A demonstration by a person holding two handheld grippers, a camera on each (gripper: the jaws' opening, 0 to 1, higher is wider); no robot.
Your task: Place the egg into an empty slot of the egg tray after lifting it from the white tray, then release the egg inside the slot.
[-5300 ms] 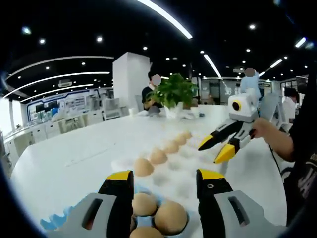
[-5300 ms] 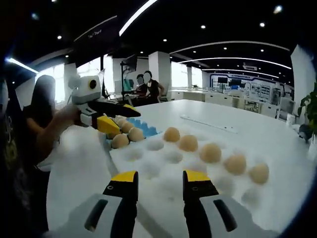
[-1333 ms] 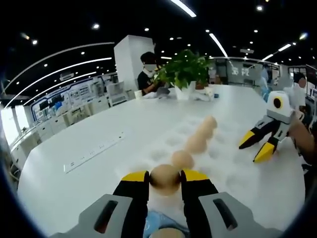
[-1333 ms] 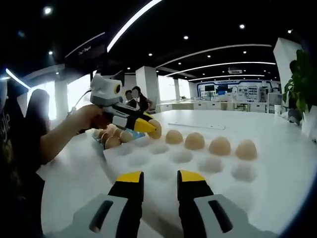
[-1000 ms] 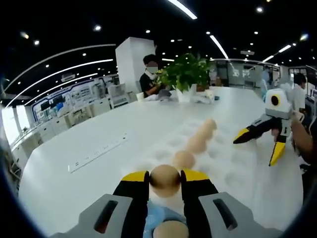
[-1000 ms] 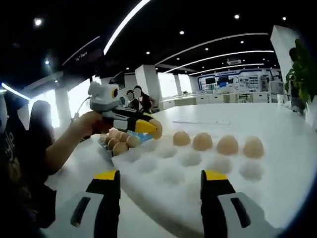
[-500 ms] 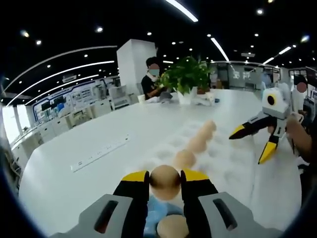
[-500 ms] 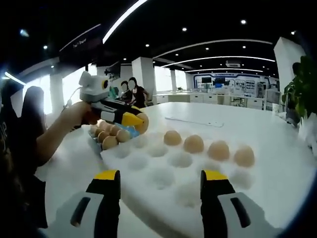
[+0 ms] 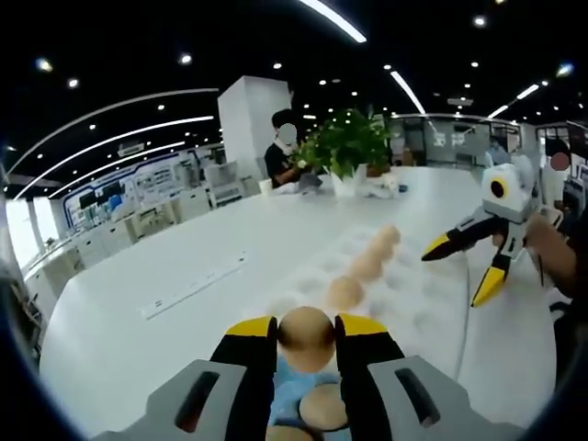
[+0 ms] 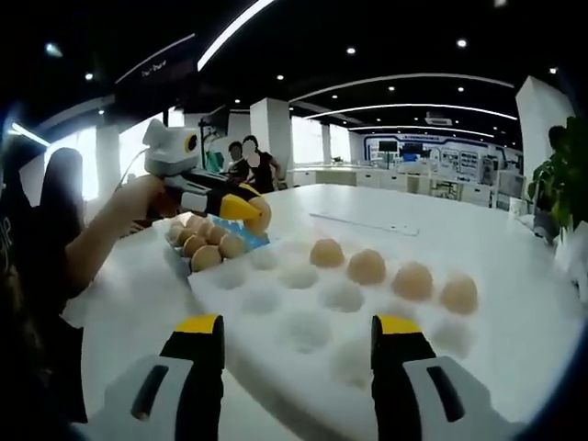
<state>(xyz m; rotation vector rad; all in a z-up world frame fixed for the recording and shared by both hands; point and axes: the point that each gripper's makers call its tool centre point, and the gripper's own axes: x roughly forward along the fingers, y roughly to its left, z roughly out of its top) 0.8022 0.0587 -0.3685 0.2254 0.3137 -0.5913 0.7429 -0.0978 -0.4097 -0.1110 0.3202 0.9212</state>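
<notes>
We saw our right gripper (image 10: 297, 335), its yellow-tipped jaws wide apart, above the white moulded egg tray (image 10: 303, 326), where four brown eggs (image 10: 367, 266) sat in a row. The left gripper (image 10: 241, 211) clasped a brown egg (image 10: 260, 218) over the blue egg tray (image 10: 248, 241).

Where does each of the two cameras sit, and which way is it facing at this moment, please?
Left gripper view: rides on the left gripper, looking along its jaws shut on an egg, across the white egg tray toward a potted plant; the right gripper and the hand holding it show at the right.
Right gripper view: rides on the right gripper, jaws open, above the tray's near edge, facing the row of eggs; the person's left arm shows at the left.
Shared: the tray, the held egg, each other's gripper.
</notes>
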